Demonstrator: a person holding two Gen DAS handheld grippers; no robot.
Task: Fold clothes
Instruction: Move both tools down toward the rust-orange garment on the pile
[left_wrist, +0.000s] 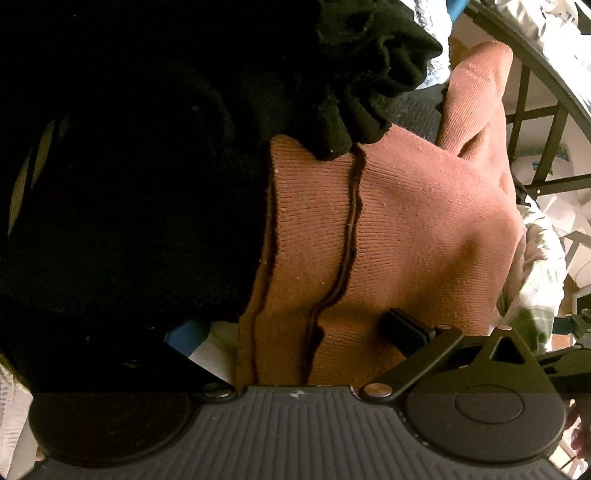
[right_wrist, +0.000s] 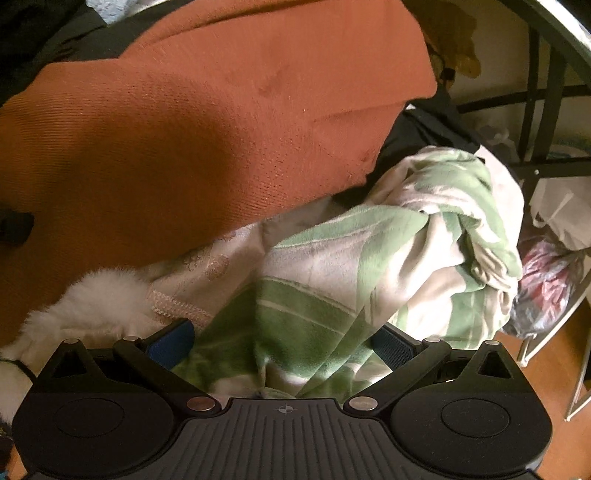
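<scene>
A rust-orange knit sweater (left_wrist: 388, 229) fills the middle of the left wrist view, its layered edges running down between my left gripper's (left_wrist: 295, 332) fingers. A black garment (left_wrist: 129, 166) covers the left half and hides most of the left finger; only a bit of its blue pad shows. The right finger (left_wrist: 404, 326) rests against the sweater, and the jaws stand wide apart. In the right wrist view the same orange sweater (right_wrist: 203, 129) hangs at the upper left. My right gripper (right_wrist: 282, 345) is open above a green and white blanket (right_wrist: 369, 266), holding nothing.
A white fluffy item (right_wrist: 85, 302) lies at the lower left beside a pale embroidered cloth (right_wrist: 207, 262). A black metal frame (right_wrist: 535, 122) stands at the right, with plastic bags (right_wrist: 546, 288) below it. Wooden floor (right_wrist: 546, 380) shows at the lower right.
</scene>
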